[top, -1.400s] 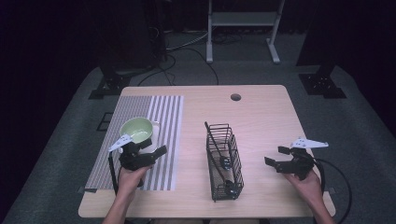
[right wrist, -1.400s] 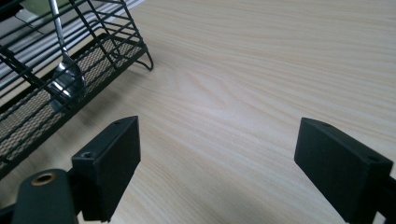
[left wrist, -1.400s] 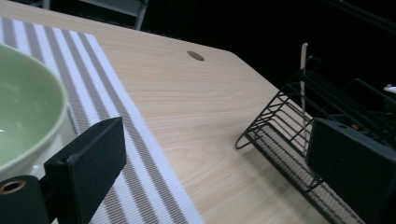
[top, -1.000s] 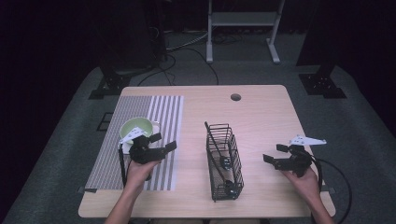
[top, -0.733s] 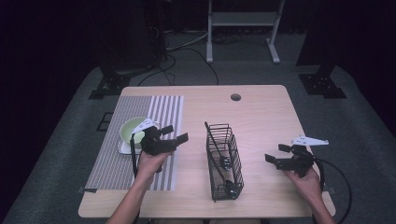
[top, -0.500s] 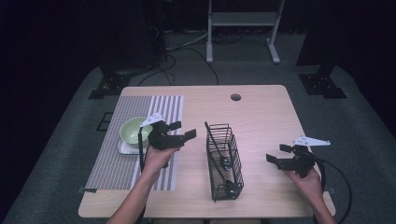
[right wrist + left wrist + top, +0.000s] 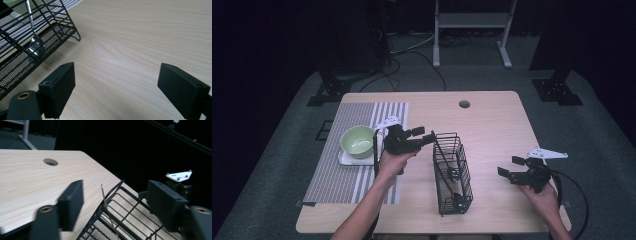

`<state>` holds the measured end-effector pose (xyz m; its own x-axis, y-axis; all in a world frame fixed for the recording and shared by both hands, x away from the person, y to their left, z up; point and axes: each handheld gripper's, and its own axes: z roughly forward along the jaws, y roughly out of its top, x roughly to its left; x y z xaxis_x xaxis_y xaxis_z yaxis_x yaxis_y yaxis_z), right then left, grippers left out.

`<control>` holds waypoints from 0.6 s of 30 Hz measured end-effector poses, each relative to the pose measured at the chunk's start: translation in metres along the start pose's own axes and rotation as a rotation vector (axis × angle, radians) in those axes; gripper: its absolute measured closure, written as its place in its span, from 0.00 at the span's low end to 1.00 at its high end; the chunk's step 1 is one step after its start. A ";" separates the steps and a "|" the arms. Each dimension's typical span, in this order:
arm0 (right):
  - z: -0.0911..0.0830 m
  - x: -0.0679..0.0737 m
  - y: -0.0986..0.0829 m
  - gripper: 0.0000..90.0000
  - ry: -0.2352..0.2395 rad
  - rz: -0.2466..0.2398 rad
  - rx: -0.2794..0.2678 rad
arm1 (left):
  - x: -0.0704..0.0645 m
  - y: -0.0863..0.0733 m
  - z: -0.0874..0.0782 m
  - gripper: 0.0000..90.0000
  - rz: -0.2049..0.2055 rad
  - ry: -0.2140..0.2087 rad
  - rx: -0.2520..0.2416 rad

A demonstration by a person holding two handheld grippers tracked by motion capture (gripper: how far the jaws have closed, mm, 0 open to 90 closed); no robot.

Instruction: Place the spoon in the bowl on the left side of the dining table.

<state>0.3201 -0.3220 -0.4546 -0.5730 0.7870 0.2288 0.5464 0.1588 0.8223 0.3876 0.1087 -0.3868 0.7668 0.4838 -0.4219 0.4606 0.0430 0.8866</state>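
From the high view, my left tool point(image 7: 424, 136) hangs above the desk point(image 7: 492, 125) with its jaws spread and empty, pointing toward three o'clock at the far end of the black wire basket point(image 7: 453, 172), where a thin utensil handle point(image 7: 440, 150) leans up against the rim; I judge that handle is what I am reaching for. The green bowl point(image 7: 357, 140) sits on its white plate on the striped mat point(image 7: 349, 175) at nine o'clock of that tool, near but apart. My right tool point(image 7: 508, 168) waits at three o'clock of the basket, well apart, also spread and holding nothing, probably to stay clear. In the left gripper view, the handle point(image 7: 105, 197) stands upright between my open jaws, not yet touched. In the right gripper view, my jaws gape over bare desk, with a spoon point(image 7: 35, 47) lying in the basket at ten o'clock.
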 end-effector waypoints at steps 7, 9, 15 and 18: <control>0.002 0.000 0.000 0.15 0.001 -0.004 0.007 | 0.008 0.003 0.010 0.55 -0.061 -0.033 0.008; 0.002 0.000 0.000 0.15 0.004 -0.006 0.007 | 0.009 0.003 0.013 0.59 -0.064 -0.024 0.018; 0.000 0.000 -0.001 0.15 0.004 -0.008 0.007 | 0.011 0.002 0.014 0.74 -0.062 -0.019 0.023; 0.000 0.000 -0.001 0.15 0.005 -0.007 0.006 | 0.014 0.000 0.014 0.88 -0.076 -0.035 0.019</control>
<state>0.3194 -0.3221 -0.4550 -0.5797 0.7829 0.2258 0.5461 0.1676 0.8208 0.4048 0.1031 -0.3957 0.7445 0.4489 -0.4941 0.5260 0.0614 0.8483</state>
